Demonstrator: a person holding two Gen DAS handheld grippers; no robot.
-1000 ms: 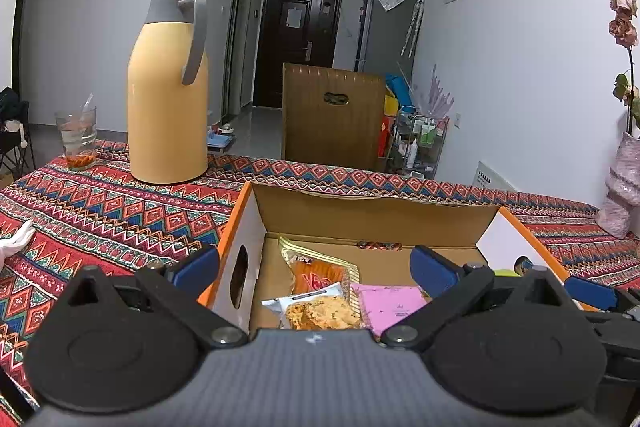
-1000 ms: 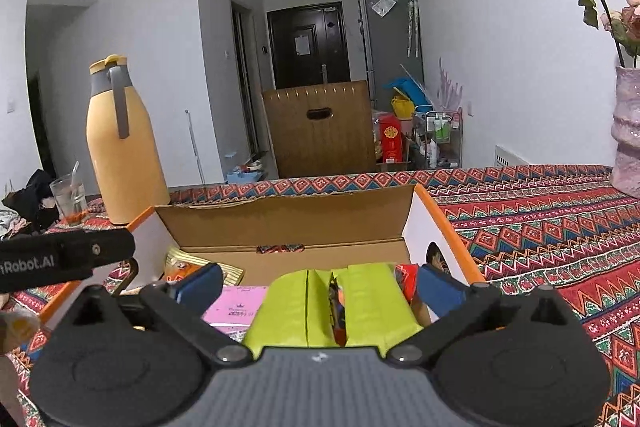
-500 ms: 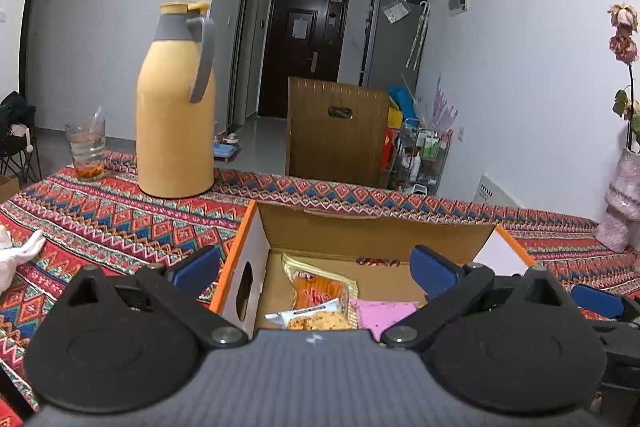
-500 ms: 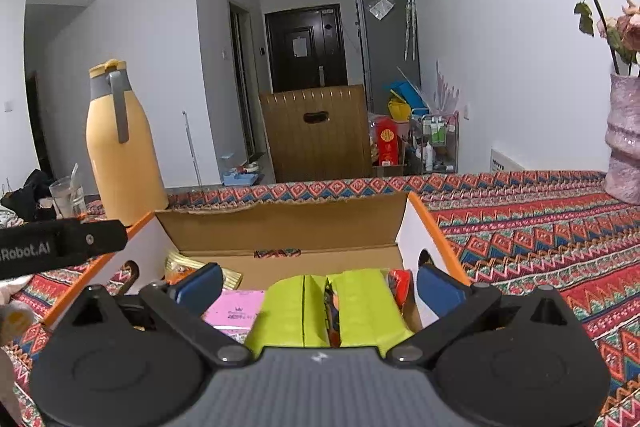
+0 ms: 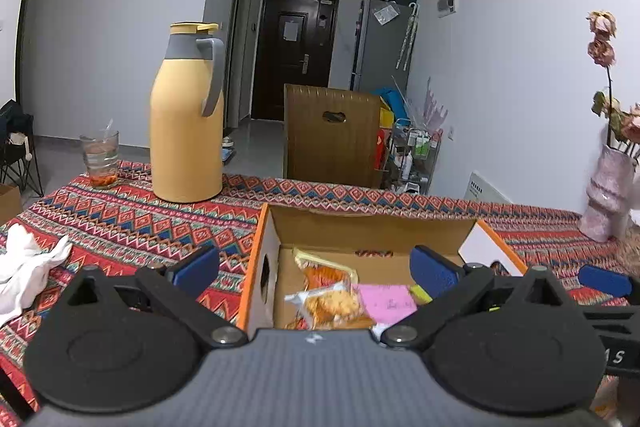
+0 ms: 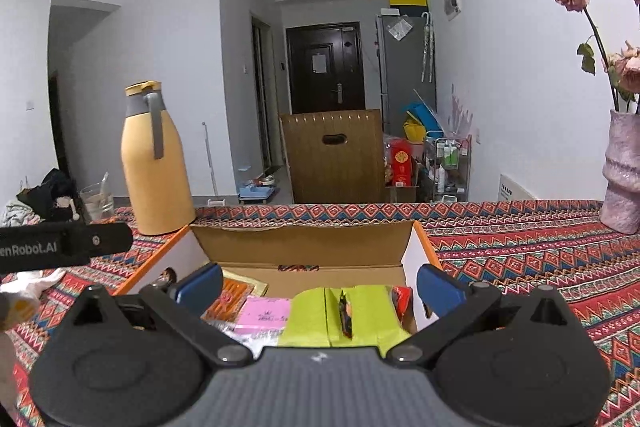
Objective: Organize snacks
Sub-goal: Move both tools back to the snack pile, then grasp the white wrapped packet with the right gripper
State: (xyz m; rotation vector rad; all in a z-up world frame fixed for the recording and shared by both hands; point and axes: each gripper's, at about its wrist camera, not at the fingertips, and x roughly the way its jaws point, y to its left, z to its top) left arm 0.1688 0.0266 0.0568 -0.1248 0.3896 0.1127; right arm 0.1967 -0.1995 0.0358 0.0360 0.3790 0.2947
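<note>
Nearest: left gripper [image 5: 314,273] spread wide, empty, above the near edge of one open cardboard box [image 5: 372,227]. Right gripper [image 6: 318,285] likewise wide apart, gripping nothing, over the same box. Inside, four snacks countable: one cookie pack [image 5: 330,303], one orange packet [image 5: 326,273], one pink packet [image 6: 264,313], one green pack [image 6: 348,315]. Farther off on the patterned tablecloth [image 5: 132,227]: one yellow thermos [image 5: 188,119], one glass [image 5: 100,159], one pink vase [image 6: 622,175].

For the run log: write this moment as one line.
left gripper: open, empty | right gripper: open, empty | cardboard box: holds snacks | green packet: in box
</note>
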